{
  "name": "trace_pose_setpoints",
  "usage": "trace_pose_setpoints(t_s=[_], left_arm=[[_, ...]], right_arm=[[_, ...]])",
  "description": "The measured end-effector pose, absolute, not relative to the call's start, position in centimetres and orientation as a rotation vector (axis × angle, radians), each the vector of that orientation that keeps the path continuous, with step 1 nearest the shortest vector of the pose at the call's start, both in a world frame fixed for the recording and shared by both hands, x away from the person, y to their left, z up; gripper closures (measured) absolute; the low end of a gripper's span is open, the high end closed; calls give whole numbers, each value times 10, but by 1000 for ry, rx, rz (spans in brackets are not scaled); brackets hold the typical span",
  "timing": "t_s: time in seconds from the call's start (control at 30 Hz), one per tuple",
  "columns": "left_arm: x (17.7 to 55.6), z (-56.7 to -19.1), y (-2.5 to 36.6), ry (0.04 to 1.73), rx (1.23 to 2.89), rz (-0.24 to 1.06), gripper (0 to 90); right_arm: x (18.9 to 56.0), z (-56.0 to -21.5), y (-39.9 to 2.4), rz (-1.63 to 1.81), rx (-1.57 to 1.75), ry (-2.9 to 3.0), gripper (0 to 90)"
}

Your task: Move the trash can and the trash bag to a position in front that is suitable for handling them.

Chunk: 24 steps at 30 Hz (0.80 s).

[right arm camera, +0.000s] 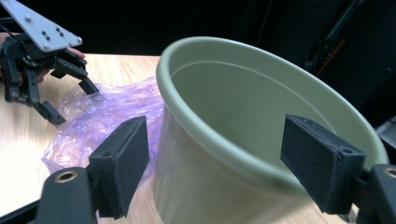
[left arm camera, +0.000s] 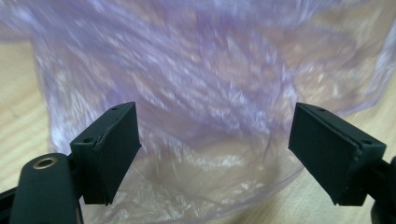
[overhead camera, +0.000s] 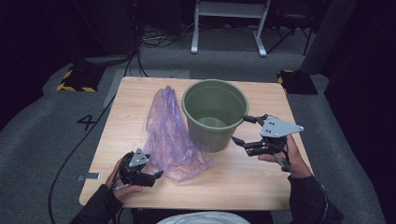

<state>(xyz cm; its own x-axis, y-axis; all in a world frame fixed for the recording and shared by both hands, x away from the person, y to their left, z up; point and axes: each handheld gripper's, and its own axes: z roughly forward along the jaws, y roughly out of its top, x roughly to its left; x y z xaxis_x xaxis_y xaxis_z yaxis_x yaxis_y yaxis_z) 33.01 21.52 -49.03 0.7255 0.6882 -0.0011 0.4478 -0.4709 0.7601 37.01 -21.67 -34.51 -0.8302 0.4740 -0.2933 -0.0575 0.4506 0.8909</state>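
Note:
A green plastic bucket [overhead camera: 205,135] stands upright on the wooden table [overhead camera: 243,182], with nothing visible inside it. Left of it lies a crumpled, see-through purple bag [overhead camera: 170,135], touching the bucket's side. My left gripper [overhead camera: 156,175] sits low at the bag's near left corner. Its jaws are open, and in the left gripper view [left arm camera: 212,116] the bag [left arm camera: 210,70] lies just ahead of them. My right gripper [overhead camera: 240,128] is open just right of the bucket, level with its rim. In the right gripper view [right arm camera: 215,126] the bucket [right arm camera: 210,186] is close ahead, untouched.
In the right gripper view the left gripper [right arm camera: 74,102] shows at the bag's [right arm camera: 98,116] far side. Yellow-and-black striped blocks [overhead camera: 74,80] lie on the grey floor past the table's far corners. A black cable [overhead camera: 70,154] runs along the floor at the left.

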Motion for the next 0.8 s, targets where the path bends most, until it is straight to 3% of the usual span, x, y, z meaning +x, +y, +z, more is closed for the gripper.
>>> trace_pose_setpoints(t_s=[0.27,0.47,0.8], left_arm=[[330,-477,243,902,2094,473,163],[346,-485,264,976,2095,454,323],[351,-493,238,899,2110,355,383]], right_arm=[[368,-369,-248,1385,473,2192,218],[374,-408,-265,1304,589,2254,208],[391,-463,-281,1207,735,2342,217]])
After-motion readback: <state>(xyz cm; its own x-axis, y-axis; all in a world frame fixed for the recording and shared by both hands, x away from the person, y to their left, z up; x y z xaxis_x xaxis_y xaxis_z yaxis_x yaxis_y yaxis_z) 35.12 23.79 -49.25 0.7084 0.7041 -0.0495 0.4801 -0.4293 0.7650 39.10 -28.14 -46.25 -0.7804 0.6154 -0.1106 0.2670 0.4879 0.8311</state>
